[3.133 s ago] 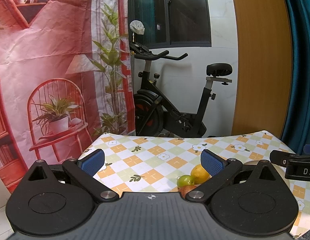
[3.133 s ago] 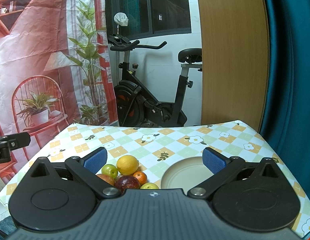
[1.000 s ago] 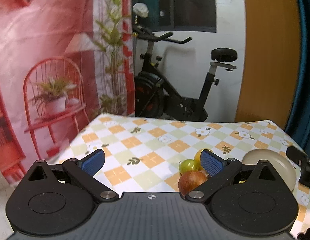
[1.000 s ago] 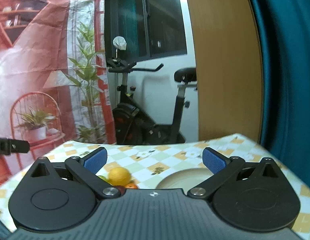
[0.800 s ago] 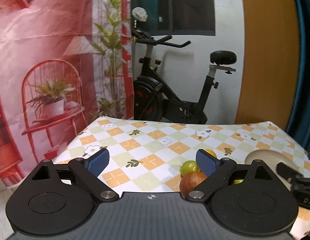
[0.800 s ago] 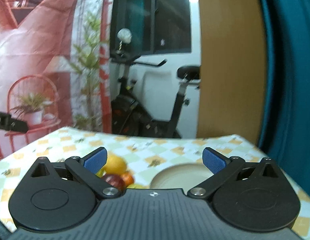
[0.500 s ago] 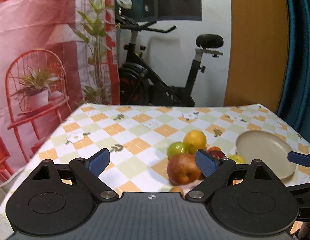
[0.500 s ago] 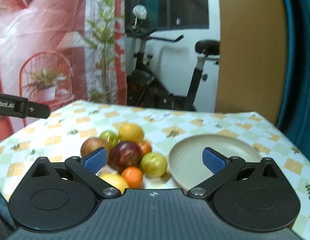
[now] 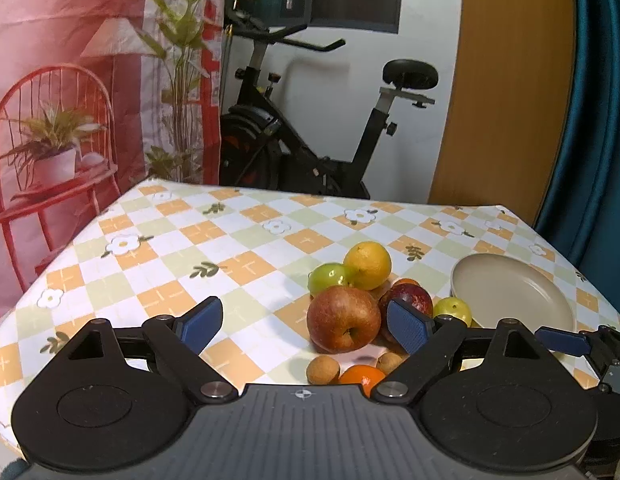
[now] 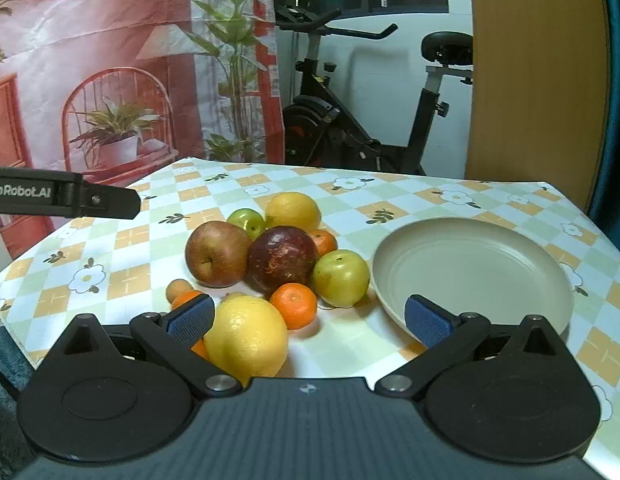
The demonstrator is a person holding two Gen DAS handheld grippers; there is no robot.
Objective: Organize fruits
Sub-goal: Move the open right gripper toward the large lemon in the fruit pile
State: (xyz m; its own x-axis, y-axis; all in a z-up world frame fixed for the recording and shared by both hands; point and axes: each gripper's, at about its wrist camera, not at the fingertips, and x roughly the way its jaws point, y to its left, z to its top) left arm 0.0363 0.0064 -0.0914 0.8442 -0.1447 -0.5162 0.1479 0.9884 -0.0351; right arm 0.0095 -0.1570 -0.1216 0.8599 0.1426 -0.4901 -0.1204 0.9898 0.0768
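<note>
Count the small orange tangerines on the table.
3: one small orange tangerine front centre, one behind the dark red fruit, one partly hidden by the right gripper. Others may hide.

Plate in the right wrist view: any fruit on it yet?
No. The plate is bare inside; the nearest fruit, a green plum, sits on the tablecloth just off its left rim.

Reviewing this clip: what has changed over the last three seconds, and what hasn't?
Both grippers tipped down and closed in on the fruit pile: left gripper faces the red apple, right gripper the lemon. Nothing gripped; jaws remain open. Fruits and the empty plate stayed put.
</note>
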